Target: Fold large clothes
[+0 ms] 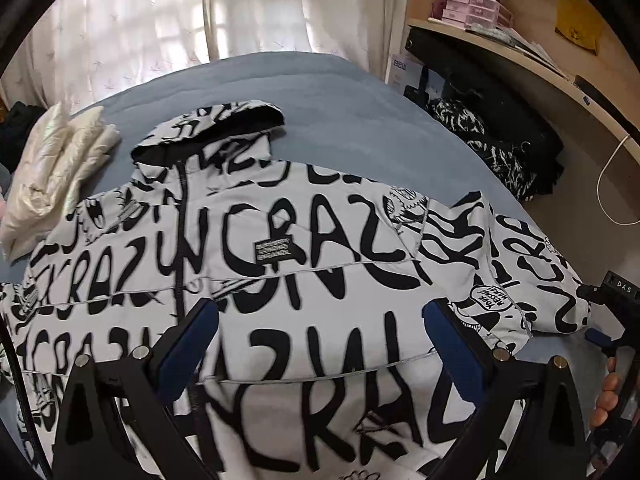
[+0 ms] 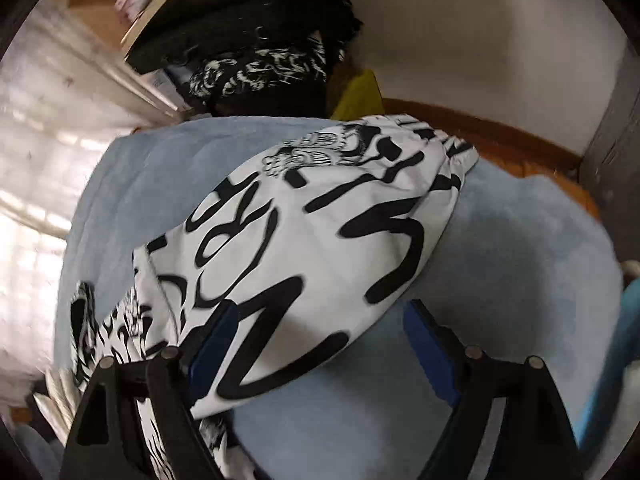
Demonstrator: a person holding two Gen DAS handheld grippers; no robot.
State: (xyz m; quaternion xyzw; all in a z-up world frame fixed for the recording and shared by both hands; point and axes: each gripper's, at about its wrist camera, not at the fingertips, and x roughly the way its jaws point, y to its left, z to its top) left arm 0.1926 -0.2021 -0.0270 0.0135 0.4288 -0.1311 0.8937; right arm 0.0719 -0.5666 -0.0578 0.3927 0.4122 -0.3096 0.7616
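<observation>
A white hooded jacket [image 1: 280, 264] with black graffiti lettering lies spread front-up on the blue bed [image 1: 340, 92], hood toward the window, zipper running down its left half. My left gripper [image 1: 320, 312] is open and empty, hovering over the jacket's lower body. The jacket's right sleeve [image 2: 332, 232] lies stretched across the bed in the right wrist view. My right gripper [image 2: 316, 320] is open and empty just above the sleeve's near part; it also shows at the right edge of the left wrist view [image 1: 600, 336].
A folded cream puffer jacket [image 1: 52, 176] lies on the bed's left side. Black patterned clothes [image 1: 492, 148] are piled beside the bed under a wooden desk [image 1: 560, 80]. Curtains [image 1: 160, 20] hang behind. The wooden bed frame [image 2: 500, 132] borders the far side.
</observation>
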